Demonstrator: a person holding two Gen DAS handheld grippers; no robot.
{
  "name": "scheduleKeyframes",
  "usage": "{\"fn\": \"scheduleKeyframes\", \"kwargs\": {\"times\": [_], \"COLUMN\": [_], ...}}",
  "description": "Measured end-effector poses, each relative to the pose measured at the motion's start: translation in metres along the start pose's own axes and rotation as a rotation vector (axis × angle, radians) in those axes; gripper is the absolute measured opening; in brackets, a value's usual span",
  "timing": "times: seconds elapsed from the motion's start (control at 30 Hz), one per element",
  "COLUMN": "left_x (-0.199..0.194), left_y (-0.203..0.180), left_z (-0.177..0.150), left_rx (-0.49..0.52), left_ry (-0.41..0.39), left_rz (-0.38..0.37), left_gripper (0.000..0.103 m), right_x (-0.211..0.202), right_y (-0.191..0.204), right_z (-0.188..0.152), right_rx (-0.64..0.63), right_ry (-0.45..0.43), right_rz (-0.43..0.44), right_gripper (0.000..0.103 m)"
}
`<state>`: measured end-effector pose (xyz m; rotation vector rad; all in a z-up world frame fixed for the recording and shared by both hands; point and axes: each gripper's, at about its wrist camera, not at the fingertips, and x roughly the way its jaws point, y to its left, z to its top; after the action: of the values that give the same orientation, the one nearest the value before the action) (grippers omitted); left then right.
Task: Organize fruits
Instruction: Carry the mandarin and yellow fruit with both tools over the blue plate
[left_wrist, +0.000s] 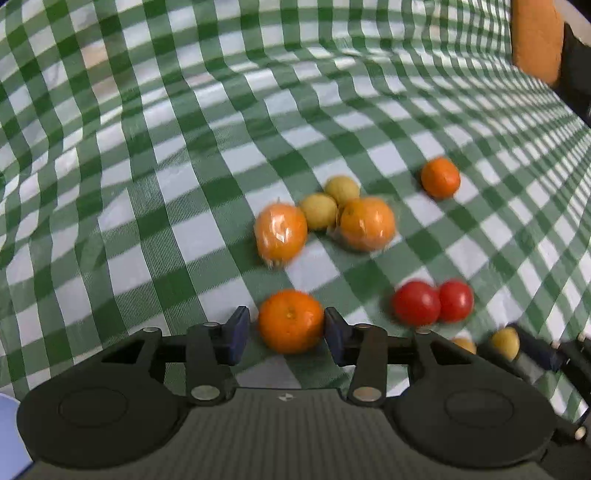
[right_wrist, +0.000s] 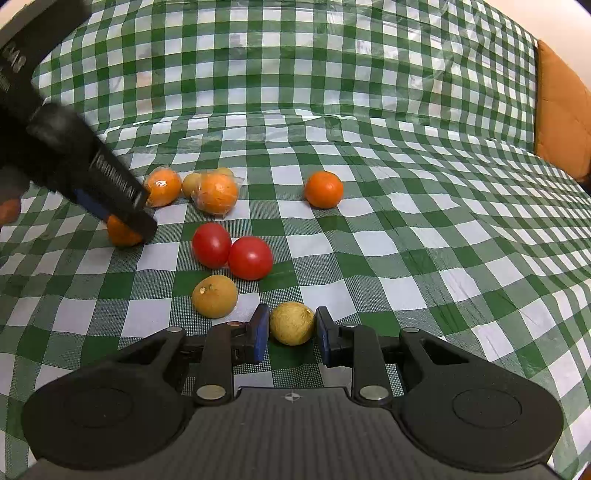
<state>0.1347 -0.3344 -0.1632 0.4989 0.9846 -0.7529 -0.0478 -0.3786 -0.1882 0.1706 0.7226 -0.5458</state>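
My left tongs (left_wrist: 287, 329) sit low in the centre of the left wrist view, spread around a mandarin (left_wrist: 290, 320); the right blue pad (left_wrist: 334, 332) looks to touch the peel, while a thin gap shows at the left pad, so they bracket it rather than pinch it. My right tongs (right_wrist: 290, 334) are low in the centre of the right wrist view, spread either side of a yellowish lime (right_wrist: 291, 322), with slivers of cloth showing on both sides.

Everything lies on a green-and-white checked tablecloth (right_wrist: 406, 221) over the tabletop. Just up and left of the lime is a second yellow-brown citrus (right_wrist: 214, 295). Above that, two red tomatoes (right_wrist: 232, 252) touch each other. Higher, left of centre, two plastic-wrapped oranges (right_wrist: 192, 190) cluster with a pale lemon (right_wrist: 191, 184) between them; the left view shows two lemons (left_wrist: 330, 202) there. A lone mandarin (right_wrist: 323, 189) sits apart, right of that cluster. An orange cushion (right_wrist: 561, 110) fills the upper right edge.
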Motion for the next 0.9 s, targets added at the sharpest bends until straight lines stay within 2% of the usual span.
{"fn": "scheduleKeyframes", "kwargs": {"times": [0.03,0.07,0.17,0.27,0.4,0.47,0.57,0.73,0.9], "left_x": [0.0,0.0,-0.003,-0.013,-0.051,-0.081,-0.125,-0.193,-0.244], "left_y": [0.0,0.001,0.0,-0.005,-0.003,0.0,0.005,0.02,0.031], "left_z": [-0.002,-0.002,-0.003,-0.008,-0.027,-0.044,-0.072,-0.121,-0.155], "left_rx": [0.002,-0.002,-0.002,0.034,-0.001,-0.03,-0.06,-0.113,-0.166], "left_ry": [-0.01,-0.021,-0.046,-0.086,-0.127,-0.144,-0.137,-0.138,-0.183], "left_rz": [-0.002,-0.011,-0.01,0.03,0.044,0.051,0.099,0.101,0.068], "left_gripper": [0.047,0.041,0.04,0.04,0.04,0.04,0.04,0.04,0.04], "right_x": [0.0,0.0,0.0,-0.001,-0.011,-0.015,-0.029,-0.098,-0.195], "right_y": [0.001,0.001,0.002,-0.002,-0.012,-0.016,-0.015,-0.001,0.027], "right_z": [-0.001,0.0,-0.001,0.003,0.012,0.017,0.023,0.036,0.038], "right_rx": [0.001,-0.002,-0.006,0.019,0.102,0.148,0.165,0.175,0.066], "right_ry": [0.0,-0.001,-0.003,-0.008,-0.075,-0.08,-0.081,-0.117,-0.165], "right_rz": [0.0,-0.001,-0.004,-0.009,-0.037,-0.043,-0.061,-0.008,0.052], "right_gripper": [0.028,0.028,0.028,0.028,0.028,0.028,0.028,0.028,0.028]}}
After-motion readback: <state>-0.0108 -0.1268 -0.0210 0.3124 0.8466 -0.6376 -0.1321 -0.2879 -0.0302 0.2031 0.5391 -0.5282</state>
